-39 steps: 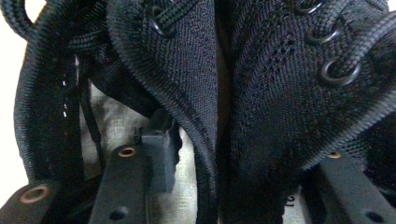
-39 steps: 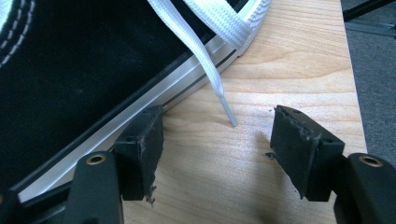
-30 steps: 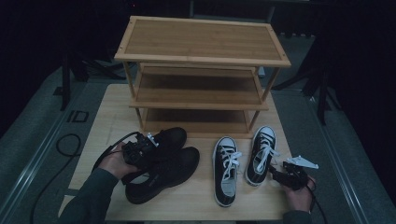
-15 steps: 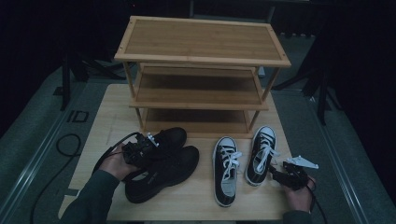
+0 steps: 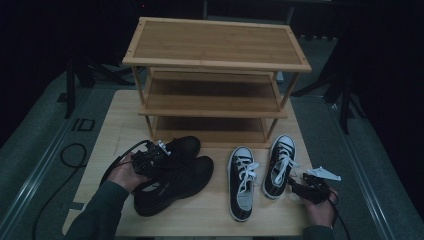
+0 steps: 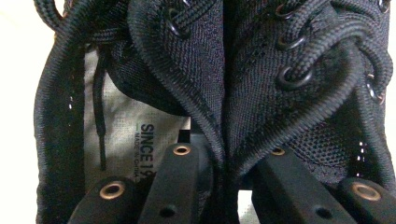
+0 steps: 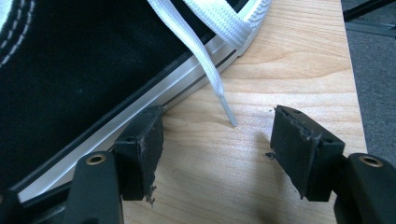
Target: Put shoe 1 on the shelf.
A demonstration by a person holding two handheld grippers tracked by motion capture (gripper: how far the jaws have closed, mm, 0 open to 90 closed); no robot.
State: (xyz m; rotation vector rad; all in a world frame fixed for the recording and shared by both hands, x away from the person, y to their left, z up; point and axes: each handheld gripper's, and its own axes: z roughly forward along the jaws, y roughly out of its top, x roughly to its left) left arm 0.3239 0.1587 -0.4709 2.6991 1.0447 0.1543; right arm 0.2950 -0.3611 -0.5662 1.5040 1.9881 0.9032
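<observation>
High view: left gripper (image 5: 159, 153) stays clamped on black shoe (image 5: 172, 182); right gripper (image 5: 296, 186) stays wide

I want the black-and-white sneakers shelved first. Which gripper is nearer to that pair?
Right. The right gripper sits open at the heel side of the right-hand sneaker; the left gripper is over at the black shoes.

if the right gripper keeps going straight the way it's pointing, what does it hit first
Probably the black-and-white sneaker. The right gripper stands open over bare table, one jaw already at the sneaker's white sole edge, and a white lace tip hangs between the jaws. Depth is hard to judge.
</observation>
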